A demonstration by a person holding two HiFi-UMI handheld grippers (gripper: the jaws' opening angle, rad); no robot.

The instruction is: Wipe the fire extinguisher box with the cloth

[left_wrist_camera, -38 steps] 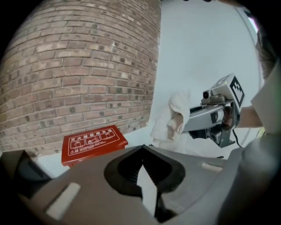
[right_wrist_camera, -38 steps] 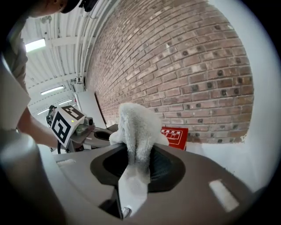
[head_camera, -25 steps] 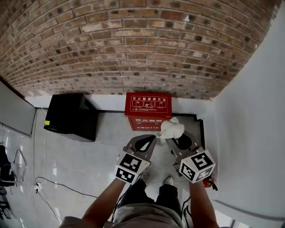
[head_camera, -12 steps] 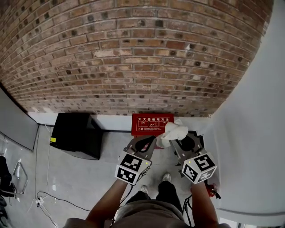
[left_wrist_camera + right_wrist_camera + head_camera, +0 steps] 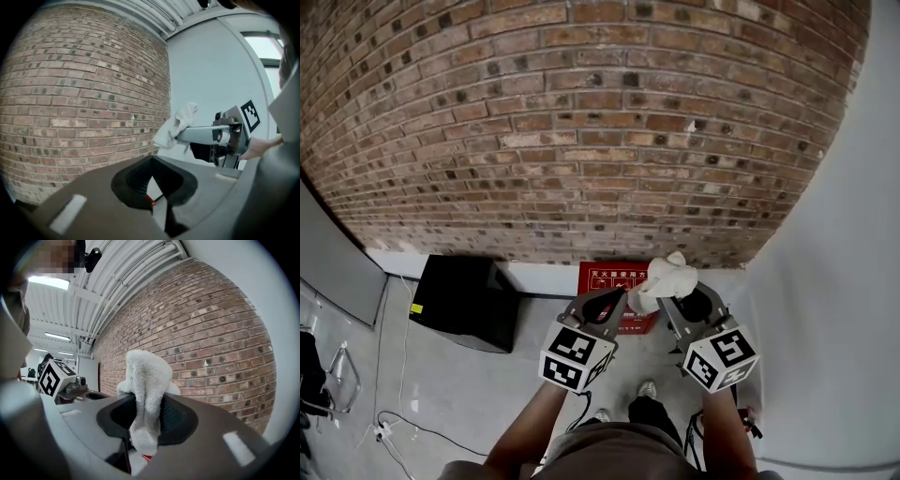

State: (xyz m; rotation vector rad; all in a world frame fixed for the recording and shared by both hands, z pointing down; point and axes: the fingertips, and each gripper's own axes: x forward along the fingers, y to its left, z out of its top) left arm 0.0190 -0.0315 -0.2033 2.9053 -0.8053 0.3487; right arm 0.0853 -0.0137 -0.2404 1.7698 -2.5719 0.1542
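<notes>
A: Item 1, red? B: The fire extinguisher box (image 5: 614, 275); red, white lettering on its top face; standing on the floor at the foot of the brick wall.
A: Item 2? B: The cloth (image 5: 666, 278); white terry, bunched; pinched in the right tool (image 5: 659, 298).

Both grippers same build. L gripper (image 5: 617, 294) and R gripper (image 5: 660, 302): grey plastic bodies, two long jaws each w/ black-lined oval cut-out between them. Ribbed black pads (image 5: 140, 176) inside the cut-out. Small white rect. patch (image 5: 68, 213) on upper face of each jaw. At near end of each, a white cube w/ black square markers: L cube (image 5: 574, 356), R cube (image 5: 721, 356). Person wears grey-brown top (image 5: 609, 459), dark trousers (image 5: 652, 412), light shoes (image 5: 647, 388).
</notes>
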